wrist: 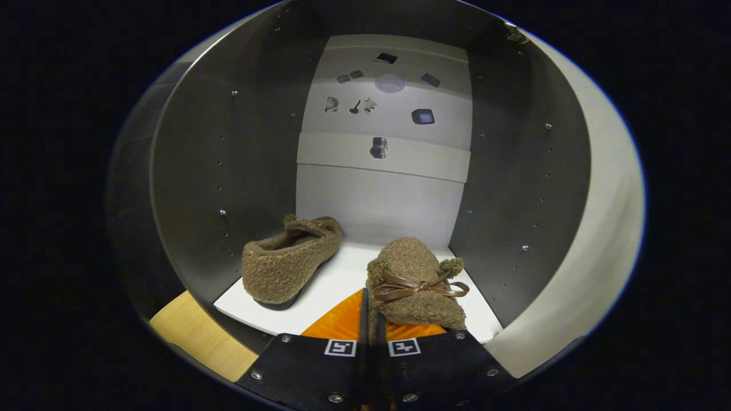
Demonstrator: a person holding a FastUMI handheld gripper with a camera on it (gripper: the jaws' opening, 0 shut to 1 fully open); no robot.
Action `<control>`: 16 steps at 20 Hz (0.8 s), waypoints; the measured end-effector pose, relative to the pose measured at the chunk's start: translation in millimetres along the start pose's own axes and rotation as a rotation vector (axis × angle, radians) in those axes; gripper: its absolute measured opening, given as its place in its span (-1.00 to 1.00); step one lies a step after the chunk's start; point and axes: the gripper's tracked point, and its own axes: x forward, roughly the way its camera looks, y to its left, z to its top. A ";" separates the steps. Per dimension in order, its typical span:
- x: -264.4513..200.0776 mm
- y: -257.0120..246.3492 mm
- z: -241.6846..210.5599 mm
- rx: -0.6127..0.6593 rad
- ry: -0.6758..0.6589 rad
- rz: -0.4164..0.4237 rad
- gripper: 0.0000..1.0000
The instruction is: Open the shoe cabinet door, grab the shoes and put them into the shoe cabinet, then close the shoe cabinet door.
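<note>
My gripper (370,325) is pinching the near edge of the second shoe (416,285), inside the cabinet (228,171) to the right of the first shoe (288,260), so I should lower it flat onto the white shelf (337,279) before letting go.

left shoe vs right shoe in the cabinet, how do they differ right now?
The left shoe stands free on the cabinet floor, beyond the gripper; the right shoe sits at the fingertips, jaws nearly closed, apparently pinching its edge. The left shoe shows its side and opening; the right shoe shows its bow-tied front. Both are brown and fuzzy, both inside the cabinet.
</note>
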 end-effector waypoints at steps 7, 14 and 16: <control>62.1 -9.3 12.3 -0.007 0.035 0.006 -0.88; 108.4 -16.0 11.9 -0.008 0.074 -0.002 -0.88; 113.8 -14.5 9.1 -0.007 0.085 -0.002 -0.86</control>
